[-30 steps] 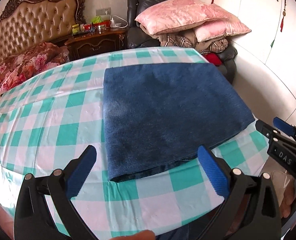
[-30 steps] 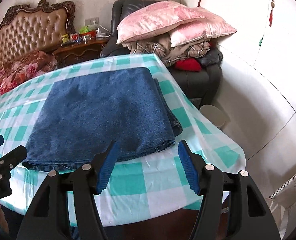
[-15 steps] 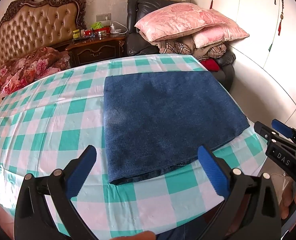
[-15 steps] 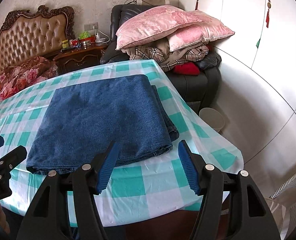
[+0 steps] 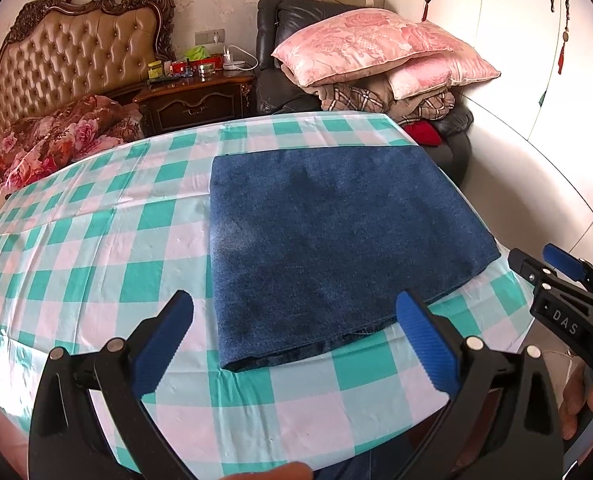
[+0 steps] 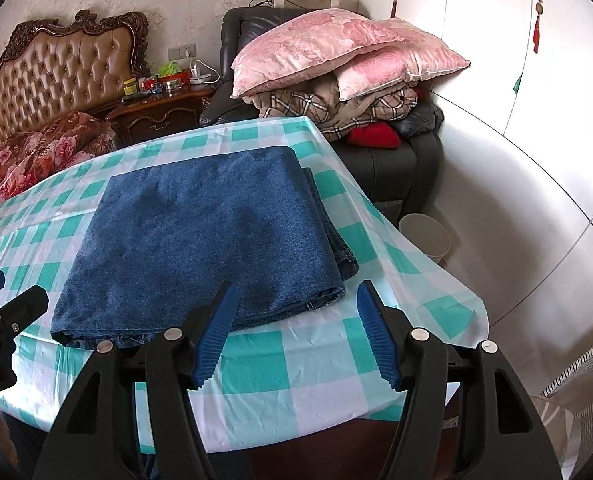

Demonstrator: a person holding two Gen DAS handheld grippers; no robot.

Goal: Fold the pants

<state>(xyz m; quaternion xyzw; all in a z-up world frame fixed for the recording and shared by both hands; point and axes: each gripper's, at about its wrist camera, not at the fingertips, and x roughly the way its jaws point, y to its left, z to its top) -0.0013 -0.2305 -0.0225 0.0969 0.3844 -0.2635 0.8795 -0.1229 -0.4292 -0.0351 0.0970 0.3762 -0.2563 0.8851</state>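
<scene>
A pair of dark blue denim pants (image 5: 336,240) lies folded into a flat rectangle on a table covered with a teal-and-white checked tablecloth (image 5: 96,248), toward the cloth's right half and close to its near edge. In the right wrist view the pants (image 6: 200,240) show stacked layers along their right side, with a hem and seam peeking out at the near right corner.

Both grippers are held off the fabric, above the near edge of the table. The left gripper (image 5: 292,332) has its blue-padded fingers (image 5: 426,344) spread wide apart, empty, framing the near edge of the pants. The right gripper (image 6: 296,330) is likewise spread and holding nothing, its fingers (image 6: 216,336) poised over the cloth just short of the near right corner of the garment. Each gripper appears at the margin of the other's view.

Behind the table stand a tufted leather headboard (image 5: 72,56) with a floral quilt (image 5: 52,136) below it, a dark wooden nightstand (image 5: 196,100) crowded with small items, and a black armchair (image 6: 400,160) piled with pink pillows (image 6: 336,48) and plaid blankets. A pale waste bin (image 6: 424,236) sits on the floor beside the chair, by white wardrobe doors (image 6: 536,80).
</scene>
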